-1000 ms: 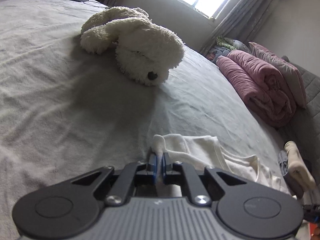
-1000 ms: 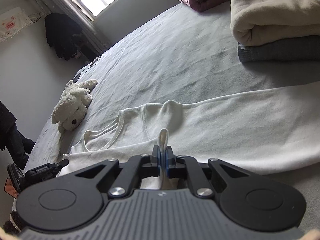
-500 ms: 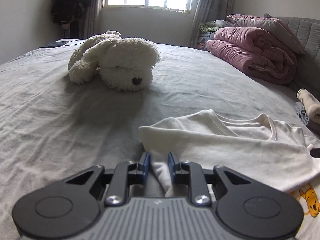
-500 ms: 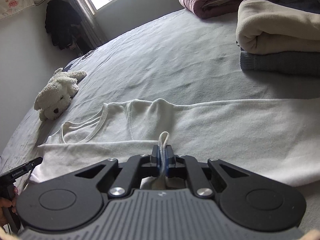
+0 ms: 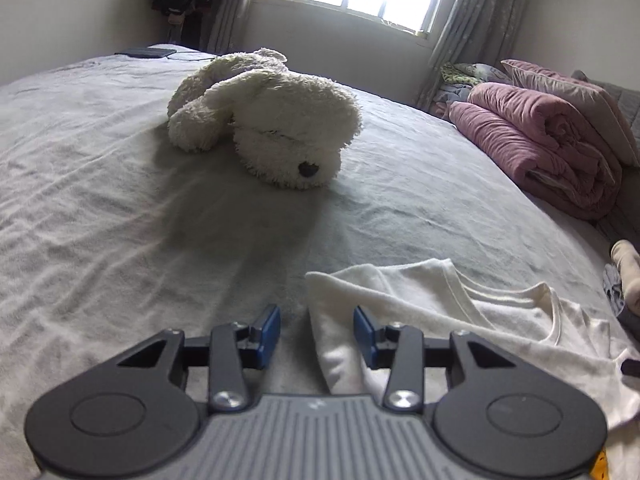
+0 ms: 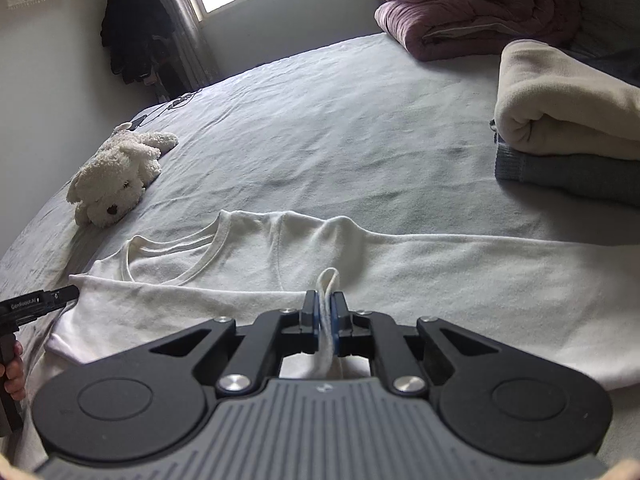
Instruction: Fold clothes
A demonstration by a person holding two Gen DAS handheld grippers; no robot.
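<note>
**Gripper on one side clamped, the other let go: the fold could skew**

Our right gripper (image 6: 327, 322) has its jaws pressed together on a thin loop of white cloth, a pinch of the shirt (image 6: 400, 272) that stands up between the blue pads. Our left gripper (image 5: 316, 334) hangs with its jaws spread wide and nothing between them; the folded corner of the shirt lies on the bed just inside the right-hand pad, whether touching it or not we cannot tell.

The shirt is spread flat across the grey bed (image 6: 320, 120), collar toward the plush dog (image 6: 116, 176), and looks to us partly folded.

We judge the main risk to be one-sided pull. If the right gripper lifts or drags while the left end lies free, the cloth may slide over the sheet and the laid fold may open or go crooked. The pinch is small, so it could slip out. A folded cream and grey pile (image 6: 568, 136) sits near the shirt's far end, and a wide sweep could catch it.
</note>
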